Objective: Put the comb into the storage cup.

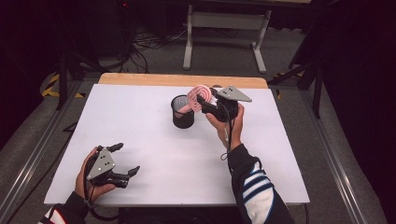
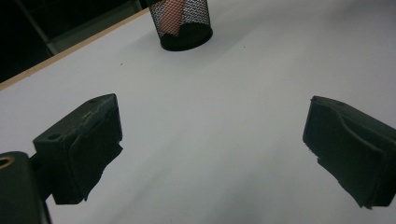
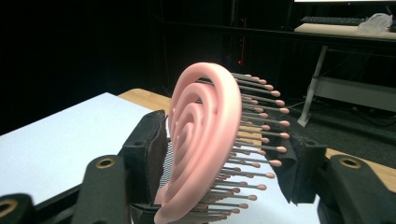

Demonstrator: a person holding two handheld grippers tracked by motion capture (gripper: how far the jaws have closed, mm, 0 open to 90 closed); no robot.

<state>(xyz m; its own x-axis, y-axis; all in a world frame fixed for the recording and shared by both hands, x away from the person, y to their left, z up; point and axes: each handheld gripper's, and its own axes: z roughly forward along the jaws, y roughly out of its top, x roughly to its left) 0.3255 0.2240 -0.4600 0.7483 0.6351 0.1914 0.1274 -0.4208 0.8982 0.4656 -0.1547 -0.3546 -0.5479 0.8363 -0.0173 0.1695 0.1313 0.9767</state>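
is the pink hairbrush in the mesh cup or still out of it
In, handle down: the pink hairbrush stands with its handle inside the black mesh cup, its head above the rim between the right gripper jaws.

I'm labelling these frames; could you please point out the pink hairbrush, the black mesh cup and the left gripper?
pink hairbrush [image 3: 205, 140]: right gripper view, ribbed back of head.
black mesh cup [image 1: 182, 119]: high view, outer wall.
left gripper [image 1: 125, 159]: high view, midway between fingertips.

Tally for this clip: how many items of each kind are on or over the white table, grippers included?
Pink hairbrush: 1
Black mesh cup: 1
Handheld grippers: 2, left gripper and right gripper
Total: 4
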